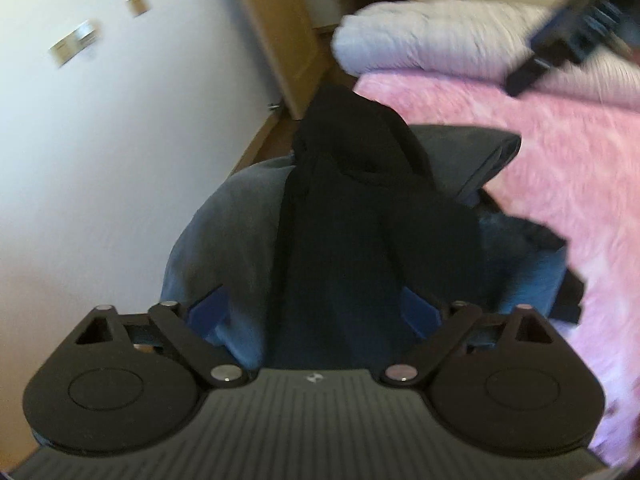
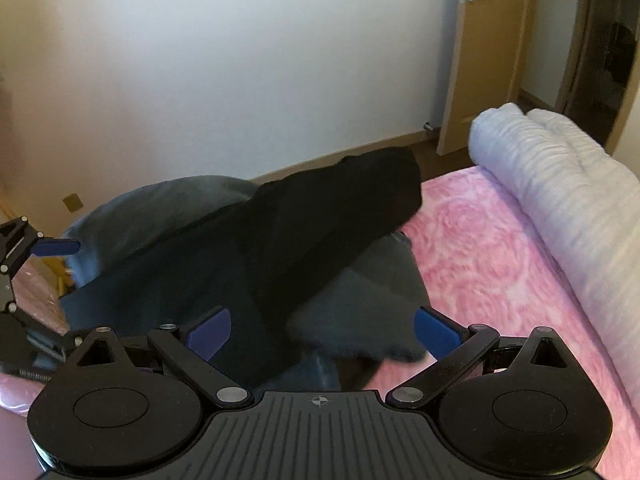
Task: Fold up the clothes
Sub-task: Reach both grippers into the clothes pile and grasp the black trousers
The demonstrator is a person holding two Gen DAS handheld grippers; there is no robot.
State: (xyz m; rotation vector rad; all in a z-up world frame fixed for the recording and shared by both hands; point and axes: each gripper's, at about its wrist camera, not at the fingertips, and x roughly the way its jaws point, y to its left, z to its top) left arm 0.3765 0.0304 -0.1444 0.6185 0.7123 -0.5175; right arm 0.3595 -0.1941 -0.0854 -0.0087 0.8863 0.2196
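Clothes sit in a heap at the edge of the bed: a black garment (image 2: 340, 224) draped loosely over the top of a grey-blue garment (image 2: 160, 208), all bunched and rumpled on the pink blanket (image 2: 500, 240). No clean fold shows anywhere in the pile, so I judge the task barely started, maybe sorting stage (blur makes edges and seams hard to read).

Left gripper (image 1: 316, 312) has its blue fingers spread wide; the pile fills the gap between them, but the pads don't look pressed on cloth, so nothing gripped as far as I can tell. Right gripper (image 2: 320, 332) is also wide apart, pointing down at the near side of the heap, cloth between the fingers but not pinched.

A rolled white duvet (image 2: 560, 184) lies along the far side of the bed, well apart from the clothes. A wooden door (image 2: 488, 60) stands open behind it.

Left to do, by my read: pull one garment out, spread it flat on the blanket, fold it, then the other one
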